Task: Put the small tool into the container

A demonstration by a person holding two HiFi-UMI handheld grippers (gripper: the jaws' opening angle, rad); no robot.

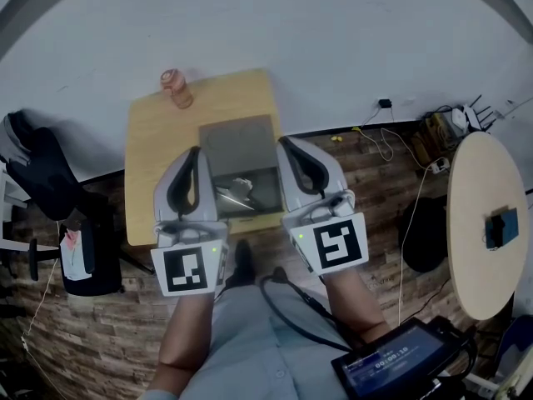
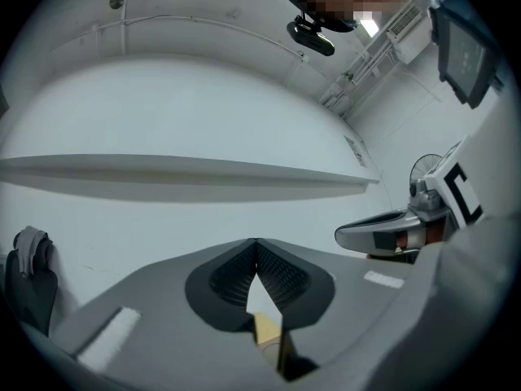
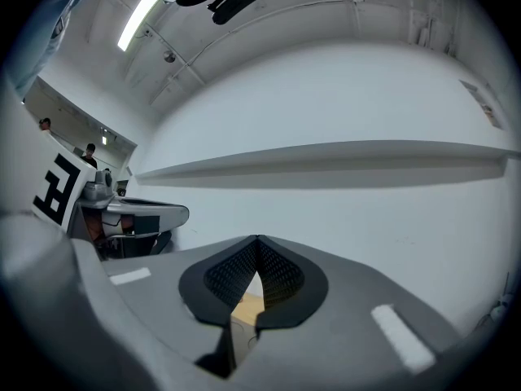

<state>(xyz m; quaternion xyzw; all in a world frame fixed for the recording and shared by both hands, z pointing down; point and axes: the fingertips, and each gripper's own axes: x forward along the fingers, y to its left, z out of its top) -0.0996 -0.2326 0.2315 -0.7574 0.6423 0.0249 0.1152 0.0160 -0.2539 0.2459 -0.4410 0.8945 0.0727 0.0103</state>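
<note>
Forearms (image 1: 190, 332) lie nearest, reaching forward from the lap. The left gripper (image 1: 196, 151) and right gripper (image 1: 284, 141) are held side by side above the near half of the wooden worktop (image 1: 158, 161), one on each side of the grey container (image 1: 239, 142). In the left gripper view the fingers (image 2: 285, 279) meet tip to tip with nothing between them; only wood shows through the gap beneath the tips. In the right gripper view the fingers (image 3: 281, 277) are likewise together and empty. The tool (image 1: 237, 187), small and pale, lies inside the container at its near end, between the two grippers; its detail is too small to make out. A reddish jar (image 1: 176, 88) stands at the worktop's far left corner, well apart from the container.
</note>
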